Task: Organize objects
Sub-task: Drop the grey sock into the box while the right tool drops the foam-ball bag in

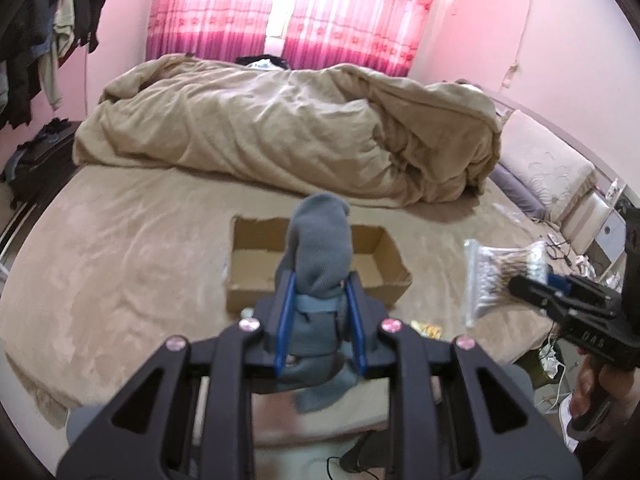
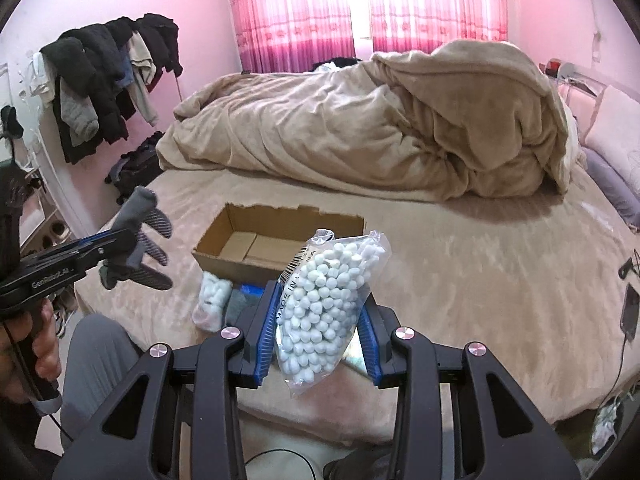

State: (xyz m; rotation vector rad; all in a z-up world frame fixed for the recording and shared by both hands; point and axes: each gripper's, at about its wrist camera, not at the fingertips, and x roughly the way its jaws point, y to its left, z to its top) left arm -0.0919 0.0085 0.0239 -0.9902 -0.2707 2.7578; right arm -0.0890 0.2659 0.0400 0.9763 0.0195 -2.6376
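Socks [image 1: 320, 248] clamped in left gripper [image 1: 320, 304], cotton-bud bag [image 2: 328, 304] pinched in right gripper [image 2: 318, 340]; both lifted, probably bound for cardboard box [image 2: 224, 216].

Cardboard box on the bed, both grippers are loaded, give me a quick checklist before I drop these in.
1. Left gripper shut on the grey socks: ok.
2. Right gripper shut on the bag of cotton balls: ok.
3. Cardboard box open at the top, floor bare where visible: ok.
4. Both loads lifted clear of the bed: ok.
5. Loads directly above the box: not ok, both hang nearer the camera than it.
6. Small bag of cotton balls lying beside the box, out of the drop path: cannot tell.
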